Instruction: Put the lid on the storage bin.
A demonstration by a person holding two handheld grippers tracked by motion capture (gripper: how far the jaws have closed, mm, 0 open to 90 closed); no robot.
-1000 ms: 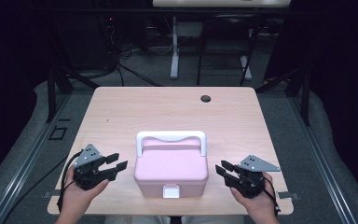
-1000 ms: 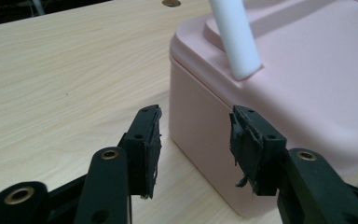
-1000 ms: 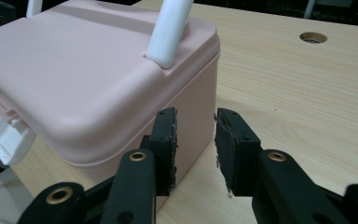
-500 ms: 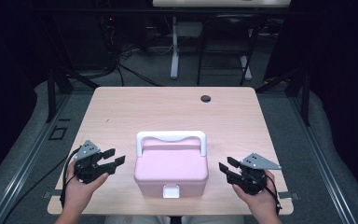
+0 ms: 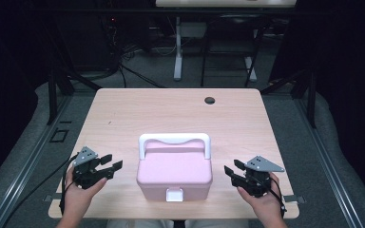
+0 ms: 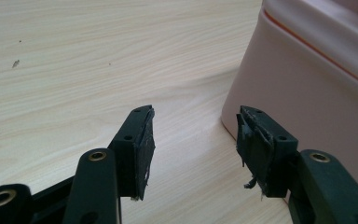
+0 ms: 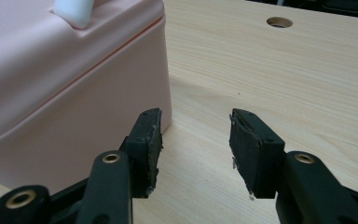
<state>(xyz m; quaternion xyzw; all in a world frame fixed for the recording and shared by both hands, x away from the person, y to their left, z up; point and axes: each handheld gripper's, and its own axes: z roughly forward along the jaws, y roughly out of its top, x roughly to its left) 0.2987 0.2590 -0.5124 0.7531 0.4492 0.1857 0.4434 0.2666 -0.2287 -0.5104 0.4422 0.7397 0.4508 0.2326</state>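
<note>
A pink box (image 5: 175,171) with a white handle (image 5: 174,139) and a white front latch (image 5: 174,194) stands shut at the front middle of the wooden table (image 5: 138,114). My left gripper (image 5: 112,161) is low over the table left of the box, pointing at its side, apart from it. Its jaws have just been opening and nothing is between them (image 6: 196,112); the box wall (image 6: 303,93) lies just past the right jaw. My right gripper (image 5: 232,166) mirrors it on the box's right side. It too has just been opening and is empty (image 7: 196,113), with the box (image 7: 70,79) beyond its left jaw.
A round cable hole (image 5: 210,100) sits near the table's far edge, also seen from the right gripper (image 7: 279,21). Bare wood stretches behind the box. A cable (image 5: 52,178) trails off the table's left edge. Dark floor and desk legs (image 5: 177,61) lie beyond.
Both grippers have sunk slightly toward the table beside the box, and the jaws of each stand wider apart than a second ago. The box has not moved.
</note>
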